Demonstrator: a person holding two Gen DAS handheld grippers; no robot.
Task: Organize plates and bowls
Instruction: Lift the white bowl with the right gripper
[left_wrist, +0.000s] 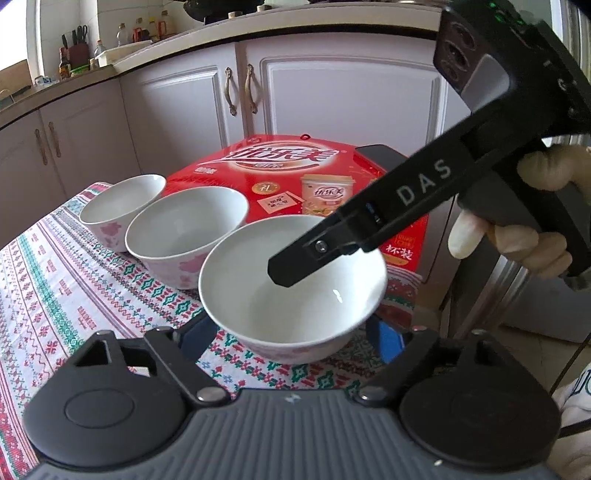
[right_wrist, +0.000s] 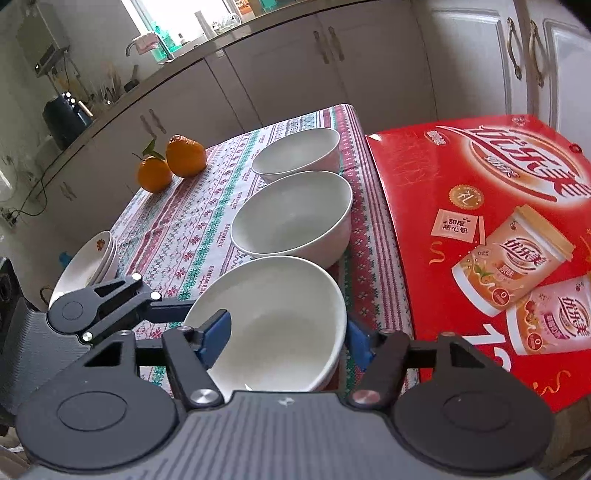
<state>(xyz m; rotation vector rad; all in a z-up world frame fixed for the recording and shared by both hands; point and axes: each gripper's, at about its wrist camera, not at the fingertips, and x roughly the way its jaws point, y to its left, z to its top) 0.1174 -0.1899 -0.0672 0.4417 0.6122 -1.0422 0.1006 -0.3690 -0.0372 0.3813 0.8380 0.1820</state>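
Observation:
Three white bowls with pink flower prints stand in a row on the patterned tablecloth. The nearest bowl (left_wrist: 291, 284) (right_wrist: 273, 325) sits between the open fingers of my left gripper (left_wrist: 291, 332). My right gripper (right_wrist: 286, 338) is open, one blue finger (right_wrist: 218, 332) inside this bowl and the other (right_wrist: 356, 341) outside its rim; its black finger (left_wrist: 295, 264) shows from the left wrist view over the bowl. The middle bowl (left_wrist: 186, 236) (right_wrist: 293, 218) and the far bowl (left_wrist: 120, 206) (right_wrist: 297, 155) stand behind. Stacked floral plates (right_wrist: 90, 266) lie at the table's left edge.
A large red milk-tea gift box (left_wrist: 295, 173) (right_wrist: 491, 236) lies right of the bowls. Two oranges (right_wrist: 173, 162) sit at the table's far left. White kitchen cabinets (left_wrist: 332, 92) stand behind the table. A gloved hand (left_wrist: 532, 229) holds the right gripper.

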